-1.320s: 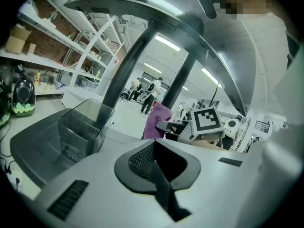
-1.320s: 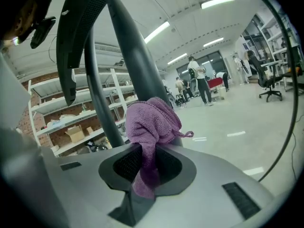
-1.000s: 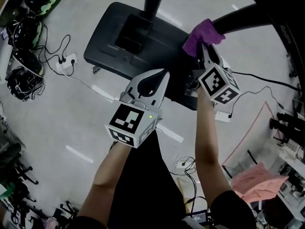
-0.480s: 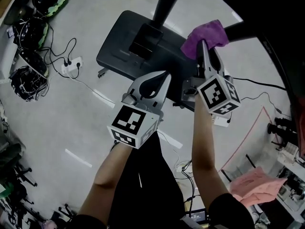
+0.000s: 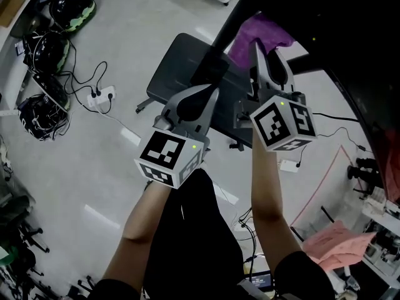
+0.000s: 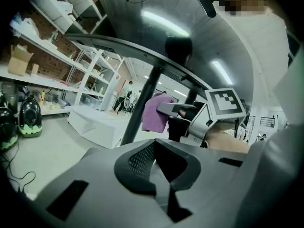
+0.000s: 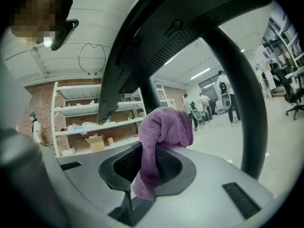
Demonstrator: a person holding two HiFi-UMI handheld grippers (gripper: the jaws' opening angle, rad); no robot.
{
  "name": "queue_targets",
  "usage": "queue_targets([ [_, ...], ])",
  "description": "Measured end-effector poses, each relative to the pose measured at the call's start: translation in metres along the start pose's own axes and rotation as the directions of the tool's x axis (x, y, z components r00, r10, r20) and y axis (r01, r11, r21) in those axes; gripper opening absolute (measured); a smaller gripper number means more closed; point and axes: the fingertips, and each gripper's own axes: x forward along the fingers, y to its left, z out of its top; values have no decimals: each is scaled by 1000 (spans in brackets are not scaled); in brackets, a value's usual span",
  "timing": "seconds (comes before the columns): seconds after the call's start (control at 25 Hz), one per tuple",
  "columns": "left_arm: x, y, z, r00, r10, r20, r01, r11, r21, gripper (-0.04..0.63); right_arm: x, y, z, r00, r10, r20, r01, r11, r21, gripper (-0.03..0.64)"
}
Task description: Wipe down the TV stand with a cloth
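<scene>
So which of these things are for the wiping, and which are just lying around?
For the job: purple cloth, held in the right gripper; TV stand.
Just lying about: helmets, power strip, pink cloth.

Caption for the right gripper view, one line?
Right gripper holds a purple cloth near the TV stand's dark upright.

The pale floor (image 5: 75,167) is occupied by the dark TV stand base (image 5: 176,74); helmets (image 5: 70,8) and a white power strip (image 5: 100,97) with cables are laid nearby.
</scene>
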Motion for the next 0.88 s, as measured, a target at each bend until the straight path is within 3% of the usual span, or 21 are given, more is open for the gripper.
queue_targets([
  [0.36, -12, 36, 34, 998, 26, 50, -27, 999, 20, 5, 32, 22, 26, 1000, 3, 26, -1, 997, -81, 91],
  [0.88, -12, 68, -11, 997, 72, -20, -73, 997, -33, 5, 46, -12, -29, 997, -44, -68, 38, 996, -76, 91],
])
